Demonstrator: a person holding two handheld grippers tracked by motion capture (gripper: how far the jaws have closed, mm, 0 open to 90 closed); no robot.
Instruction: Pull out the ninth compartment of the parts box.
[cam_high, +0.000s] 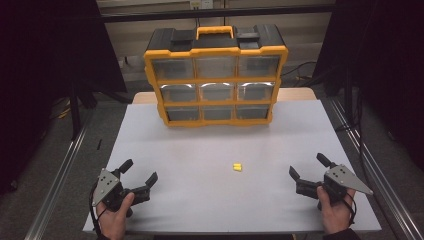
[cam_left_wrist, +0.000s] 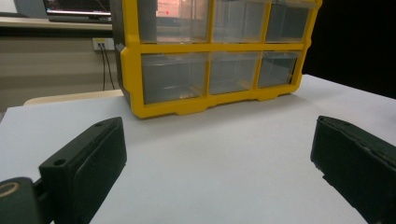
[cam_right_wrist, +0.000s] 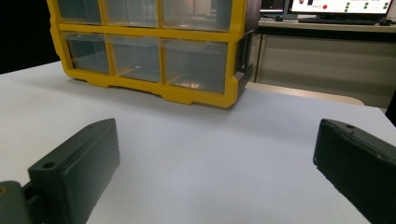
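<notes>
Left tongs (cam_high: 139, 172) sit at the near left of the white tabletop (cam_high: 200, 150), jaws spread wide, nothing between them. Right tongs (cam_high: 309, 167) sit at the near right, jaws also wide apart and empty. Each is held in a hand at the tabletop's near edge. A small yellow piece (cam_high: 237, 167) lies flat on the tabletop between the two tongs, nearer the right one, touching neither. A yellow-framed drawer organizer (cam_high: 216, 80) with clear drawers and a handle on top stands upright at the far side, well apart from the yellow piece. In both gripper views the organizer stands ahead past bare tabletop.
</notes>
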